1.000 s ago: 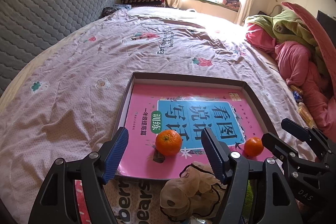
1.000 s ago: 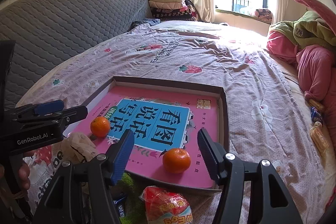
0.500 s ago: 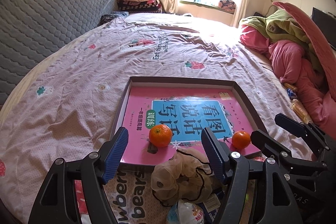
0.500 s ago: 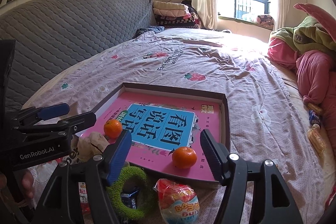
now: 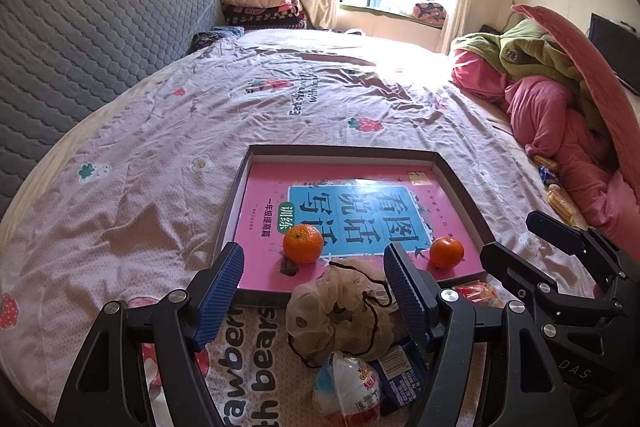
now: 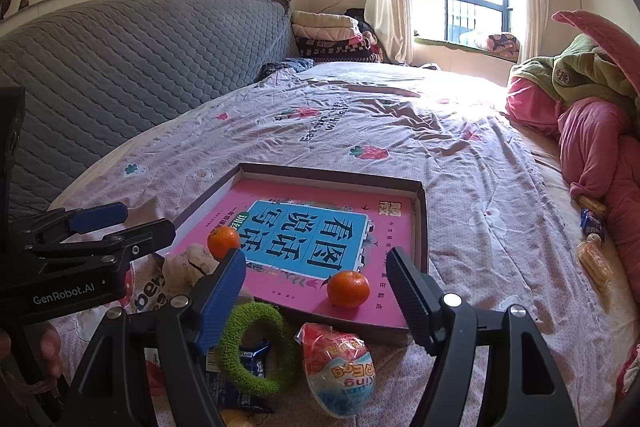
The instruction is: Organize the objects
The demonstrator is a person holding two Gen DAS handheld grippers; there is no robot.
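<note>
A shallow brown tray point(image 5: 340, 149) point(image 6: 328, 173) on the bed holds a pink book point(image 5: 348, 203) and two oranges. The left orange point(image 5: 303, 244) point(image 6: 223, 242) lies ahead of my left gripper point(image 5: 314, 287), which is open and empty above a beige scrunchie point(image 5: 340, 311). The right orange point(image 6: 348, 288) point(image 5: 447, 252) sits free ahead of my right gripper point(image 6: 316, 291), whose jaws are opening with nothing pressed between them. A green scrunchie point(image 6: 250, 343) and an egg-shaped snack pack point(image 6: 340, 367) lie below it.
Blue snack packets point(image 6: 248, 359) lie by the green scrunchie. Wrapped snacks point(image 6: 594, 259) sit at the bed's right edge beside heaped pink and green bedding point(image 5: 560, 99). A grey quilted headboard point(image 5: 80, 39) runs along the left. A hand point(image 6: 48, 347) grips the left tool.
Both grippers have drawn back and risen from the tray, bringing the scrunchies and snack packs into view. The right jaws have widened. The oranges have not moved.
</note>
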